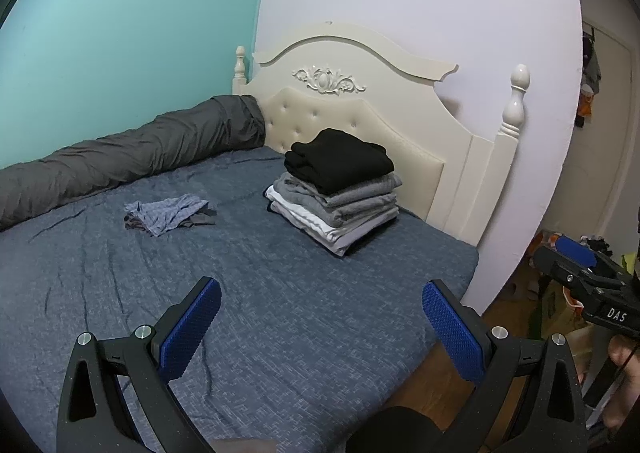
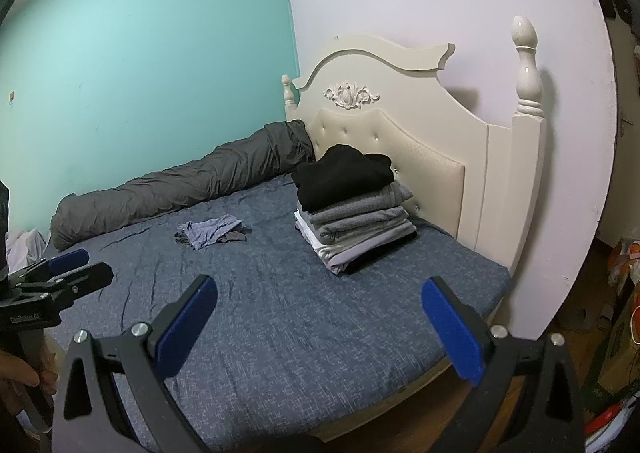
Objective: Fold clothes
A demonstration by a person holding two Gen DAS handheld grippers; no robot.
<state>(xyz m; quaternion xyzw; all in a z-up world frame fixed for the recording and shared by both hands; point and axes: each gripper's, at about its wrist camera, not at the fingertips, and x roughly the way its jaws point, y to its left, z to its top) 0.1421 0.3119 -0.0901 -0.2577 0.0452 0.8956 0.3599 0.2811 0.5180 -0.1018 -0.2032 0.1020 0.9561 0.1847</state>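
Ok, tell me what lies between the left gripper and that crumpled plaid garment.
Only bare blue bedsheet, wrinkled, separates the open left gripper from the crumpled plaid garment. The left wrist view shows this. The folded stack sits off to the right.

Folded clothes stack [image 1: 334, 189] by headboard [image 1: 360, 109], crumpled checked garment [image 1: 170, 215] (unfolded) on bed [image 1: 280, 333]

folded stack [image 1: 335, 189]: black atop grey, white | near headboard || checked garment [image 1: 168, 216]: crumpled, mid-bed, apart
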